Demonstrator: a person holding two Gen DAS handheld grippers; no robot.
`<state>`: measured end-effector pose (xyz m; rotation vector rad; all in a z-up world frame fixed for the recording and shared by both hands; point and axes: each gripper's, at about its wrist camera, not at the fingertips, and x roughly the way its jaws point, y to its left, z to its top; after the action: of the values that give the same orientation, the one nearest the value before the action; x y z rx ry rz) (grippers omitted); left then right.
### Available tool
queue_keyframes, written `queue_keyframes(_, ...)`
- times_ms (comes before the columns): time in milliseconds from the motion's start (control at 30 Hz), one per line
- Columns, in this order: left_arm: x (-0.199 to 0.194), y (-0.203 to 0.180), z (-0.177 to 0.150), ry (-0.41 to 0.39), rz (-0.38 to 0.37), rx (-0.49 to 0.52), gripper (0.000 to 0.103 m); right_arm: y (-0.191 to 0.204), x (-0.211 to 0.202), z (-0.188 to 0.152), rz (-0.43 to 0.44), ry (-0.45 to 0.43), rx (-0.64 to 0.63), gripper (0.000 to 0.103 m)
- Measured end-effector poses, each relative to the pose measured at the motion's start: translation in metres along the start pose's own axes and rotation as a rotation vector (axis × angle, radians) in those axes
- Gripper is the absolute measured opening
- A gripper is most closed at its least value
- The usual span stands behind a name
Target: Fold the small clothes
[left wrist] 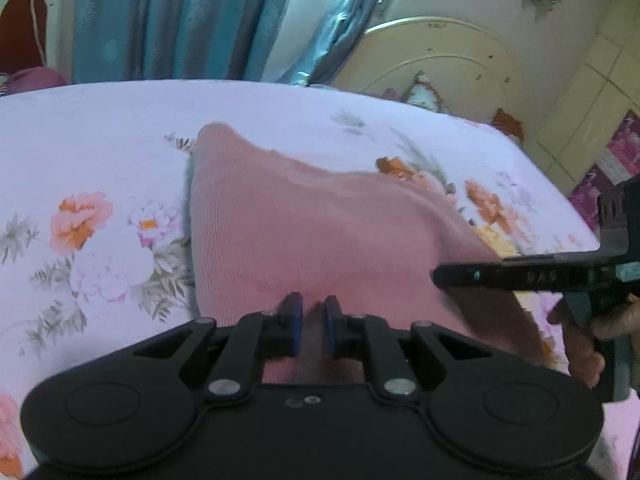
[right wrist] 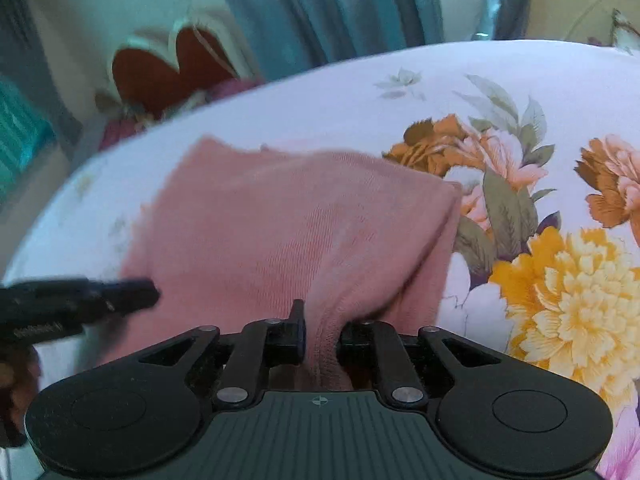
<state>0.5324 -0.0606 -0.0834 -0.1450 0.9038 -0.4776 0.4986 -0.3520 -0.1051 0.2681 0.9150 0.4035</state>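
The left gripper (left wrist: 311, 320) is clenched on the near edge of the pink cloth (left wrist: 304, 224), its blue pads nearly together with a thin fold pinched between them. The right gripper (right wrist: 320, 336) has a thicker bunch of the same cloth (right wrist: 296, 232) between its jaws; they stand wider, and whether the pads truly press on the bunch I cannot tell, since the right-hand pad is buried in fabric. Each gripper shows in the other's view as a dark finger coming in from the side, just beside the cloth's near corners.

The cloth lies on the floral sheet (left wrist: 100, 148) of a bed, its far edge resting on the sheet and its near edge raised by the grippers. I judge this to be the start of a fold: both near corners taken up, ready to be carried over to the far edge. The next move calls for both hands to travel together and level, so the edge stays straight, and for the right grip to be firm first.

Both views are blurred. The cloth's near hem is hidden behind the gripper bodies, so what kind of garment it is, and whether it is already doubled, cannot be made out. A hand (left wrist: 580, 344) is only partly visible at the right edge of the left view.
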Motion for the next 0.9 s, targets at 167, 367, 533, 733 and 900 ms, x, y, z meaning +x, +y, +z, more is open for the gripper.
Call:
queue_keyframes(167,0.007,0.015,0.026,-0.046,0.008,0.008,0.017,-0.027,0.004,0.02,-0.015,-0.055,0.118,0.047)
queue_keyframes(367,0.039,0.031,0.04,-0.054,-0.003,-0.007,0.017,-0.034,0.004,0.034,-0.048,-0.123,0.083,0.006)
queue_keyframes(533,0.057,0.035,0.032,-0.101,-0.015,-0.031,0.017,-0.039,0.004,0.017,-0.099,-0.119,0.03,0.005)
queue_keyframes(733,0.051,0.02,0.062,-0.086,-0.023,0.039,0.015,-0.032,-0.004,0.029,-0.082,-0.164,0.011,0.006)
queue_keyframes(900,0.089,0.034,0.066,-0.008,0.048,0.028,0.018,-0.046,0.025,0.043,-0.133,-0.073,0.044,0.006)
